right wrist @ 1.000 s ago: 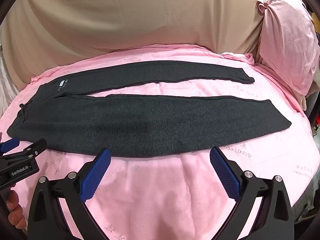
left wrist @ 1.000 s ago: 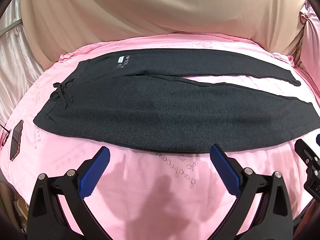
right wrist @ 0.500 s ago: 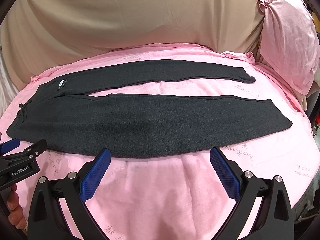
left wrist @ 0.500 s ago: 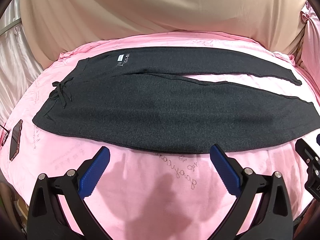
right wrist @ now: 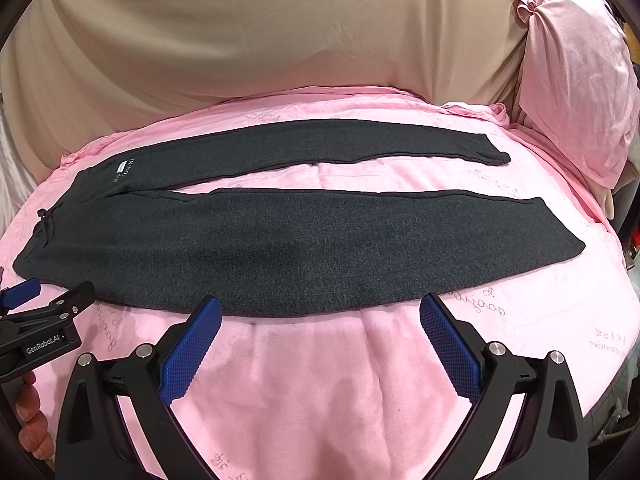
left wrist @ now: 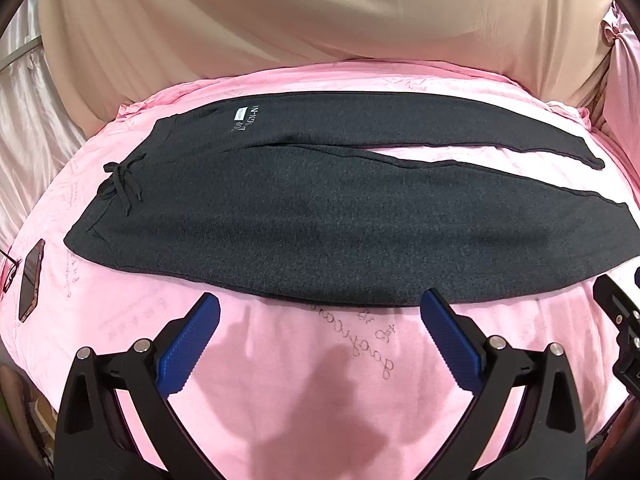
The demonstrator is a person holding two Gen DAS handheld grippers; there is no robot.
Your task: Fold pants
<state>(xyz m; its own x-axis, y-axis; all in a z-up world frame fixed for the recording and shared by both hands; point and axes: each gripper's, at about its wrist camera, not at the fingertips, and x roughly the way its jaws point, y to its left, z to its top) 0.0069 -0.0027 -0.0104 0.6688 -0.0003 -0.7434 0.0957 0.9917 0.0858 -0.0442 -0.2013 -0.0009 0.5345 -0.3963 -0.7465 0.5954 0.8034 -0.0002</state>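
Note:
Dark grey pants [left wrist: 304, 216] lie flat on a pink bed sheet [left wrist: 320, 360], waistband with drawstring at the left, both legs stretched to the right and slightly apart. The same pants [right wrist: 304, 248] fill the middle of the right wrist view. My left gripper [left wrist: 320, 312] hovers open just short of the near leg's front edge, nothing between its blue pads. My right gripper [right wrist: 320, 314] is open too, at the near edge of the same leg, further toward the cuffs. The left gripper [right wrist: 36, 300] also shows at the left edge of the right wrist view, held by a hand.
A phone [left wrist: 30, 280] lies on the sheet at the far left, beside the waistband. A pink pillow [right wrist: 576, 92] stands at the right end of the bed. Beige draped fabric [right wrist: 280, 32] backs the far side. Bare pink sheet lies in front of both grippers.
Both grippers have crept slightly forward toward the near edge of the pants. The pants have not moved and both grippers stay open.

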